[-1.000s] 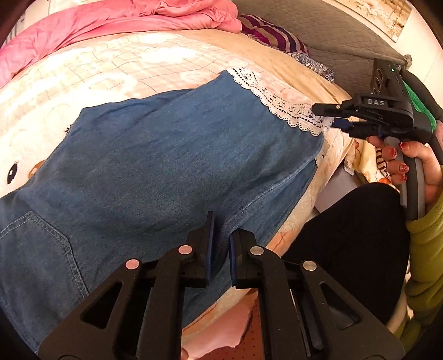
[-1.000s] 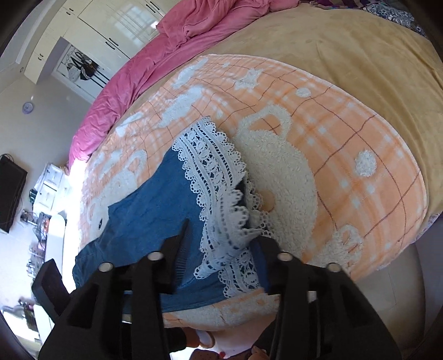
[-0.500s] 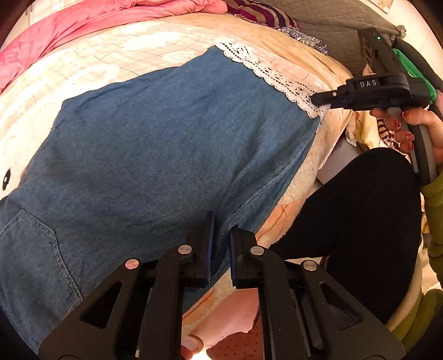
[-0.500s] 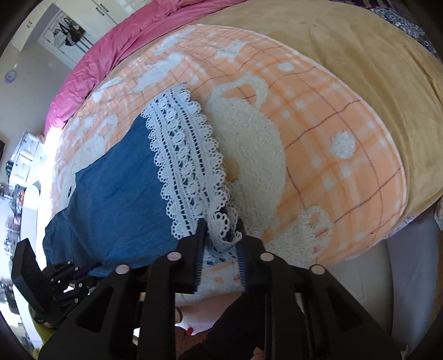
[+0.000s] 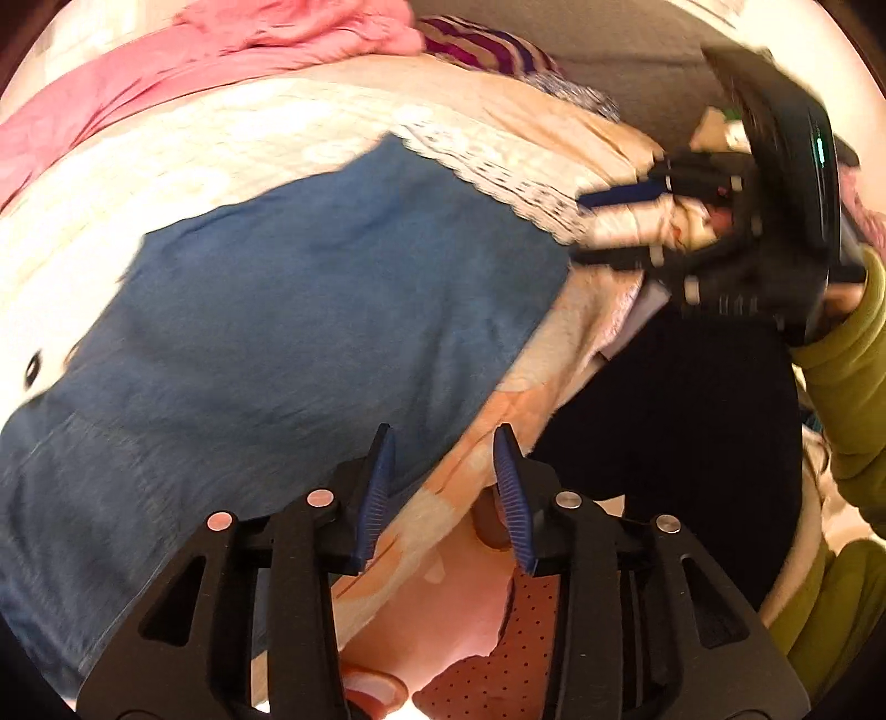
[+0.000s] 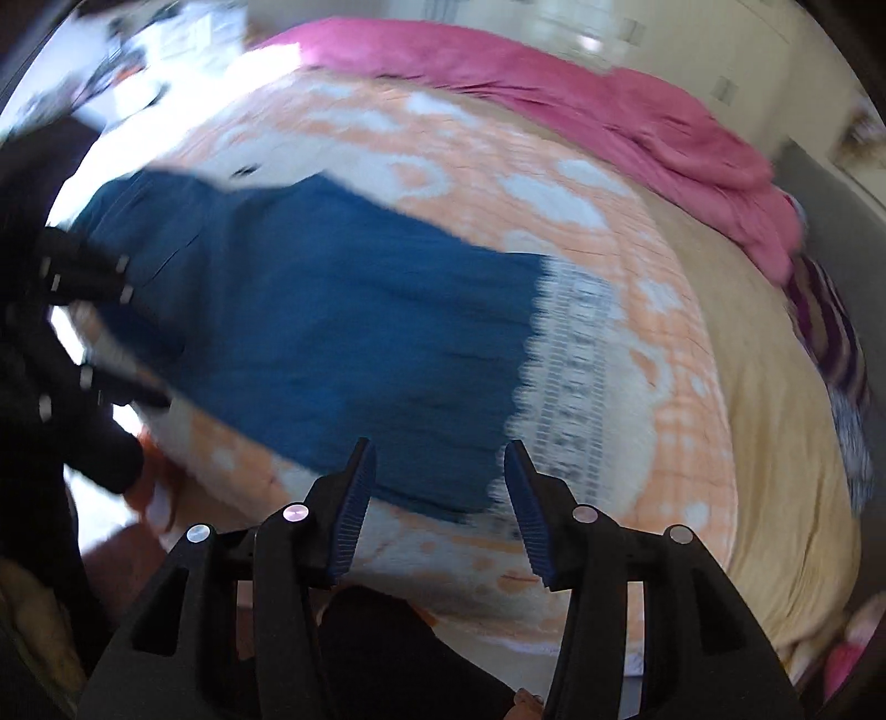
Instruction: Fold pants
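**Pants flat on blanket, both tongs spread and empty**

Denim pants [image 5: 288, 310] are laid flat on the orange-and-white plaid blanket [image 6: 637, 260]; the white lace hem [image 6: 559, 376] is seen at 3 o'clock of the denim in the right wrist view and at 1 o'clock in the left wrist view. Both views are motion-blurred.

Left gripper [image 5: 443, 476]: blue-padded fingers are held apart, nothing gripped. The left pad sits over the near denim edge; contact cannot be told. The right pad is over the blanket edge.

Right gripper [image 6: 440, 482]: fingers are held wide apart, nothing between them. The near corner of the pants, where denim meets lace, is framed in the gap at 12 o'clock. Touch cannot be told.

Pink duvet [image 6: 581, 111] is bunched along the far side of the bed. A striped purple pillow [image 5: 482, 50] is seen at 12 o'clock in the left view.
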Demonstrator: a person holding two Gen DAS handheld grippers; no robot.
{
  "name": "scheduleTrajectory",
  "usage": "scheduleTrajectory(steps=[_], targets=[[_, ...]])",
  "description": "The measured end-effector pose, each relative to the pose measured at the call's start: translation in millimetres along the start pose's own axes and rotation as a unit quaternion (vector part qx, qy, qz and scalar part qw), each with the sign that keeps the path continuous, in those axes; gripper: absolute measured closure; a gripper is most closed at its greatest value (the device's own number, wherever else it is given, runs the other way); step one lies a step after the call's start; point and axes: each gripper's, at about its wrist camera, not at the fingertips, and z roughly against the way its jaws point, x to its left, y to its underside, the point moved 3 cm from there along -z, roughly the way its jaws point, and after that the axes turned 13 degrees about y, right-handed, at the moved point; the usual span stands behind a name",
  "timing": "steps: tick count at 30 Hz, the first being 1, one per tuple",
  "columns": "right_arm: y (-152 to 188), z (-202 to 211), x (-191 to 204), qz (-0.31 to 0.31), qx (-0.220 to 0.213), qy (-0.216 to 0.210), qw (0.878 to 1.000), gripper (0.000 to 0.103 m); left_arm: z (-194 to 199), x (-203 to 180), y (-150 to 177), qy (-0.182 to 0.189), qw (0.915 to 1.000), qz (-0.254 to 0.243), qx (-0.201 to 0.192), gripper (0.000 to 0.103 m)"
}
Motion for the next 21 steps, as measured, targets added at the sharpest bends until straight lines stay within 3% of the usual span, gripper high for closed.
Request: scheduleTrajectory(steps=[5,7,9,13,16,21], targets=[[-9.1,-24.9,7.7,0.020,0.052,-0.001,0.998,0.056,12.4,46.7,12.9,-0.062,0.9943,0.087,-0.005,0.072],[-7.3,-44.9,4.4,0.015,0.099,-0.002,0.995,0.056,9.9,58.9,18.3,-0.091,0.9905,0.103,0.010,0.070],[-1.8,-64.8,-0.3,-0.001,0.148,-0.017,0.989,0.056,9.6,62.4,19.8,-0.092,0.9899,0.108,0.011,0.070],[-1.5,-66.7,-5.9,-0.010,0.148,-0.032,0.988,0.055,9.1,57.8,20.9,-0.096,0.9905,0.097,0.019,0.068],[-3.3,-62.7,-6.0,-0.006,0.141,-0.035,0.989,0.050,12.8,58.3,19.6,-0.076,0.9923,0.097,0.015,0.061],[-28.3,-25.0,-31.3,-0.085,0.036,-0.067,0.994,0.043,36.9,59.9,5.1,-0.049,0.9924,0.100,-0.052,0.054]])
